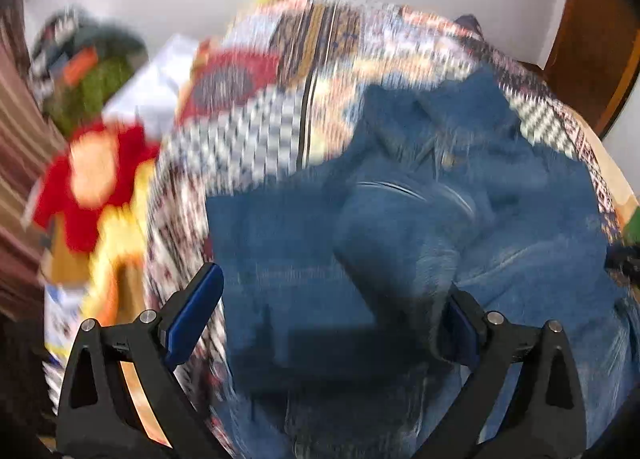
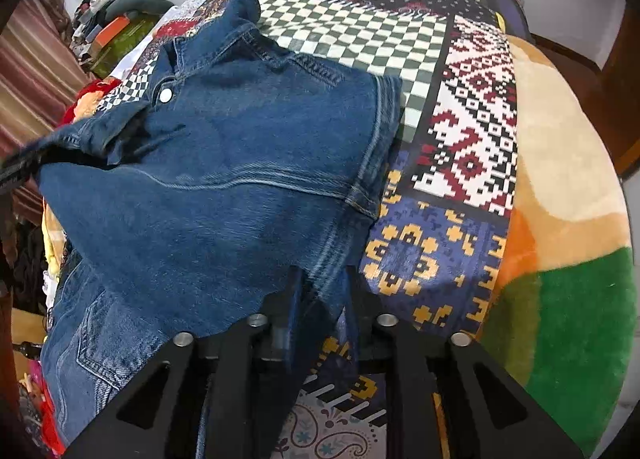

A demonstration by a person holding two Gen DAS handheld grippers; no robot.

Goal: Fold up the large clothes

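While the denim jacket lies bunched on the patchwork bedspread, only one side is held.
Right gripper is pinched on a lower denim edge; left gripper is spread wide above the cloth, gripping nothing, and its view is motion-blurred. Risk: a one-sided pull would likely drag the whole jacket across the bed instead of folding it, or the thick hem could slip from the pinch. Jacket is dark blue, heavy, collar and snap button up top, shoulder seam creased, one part trailing off the near-left bed edge. Plush blanket sits just right of the bedspread.
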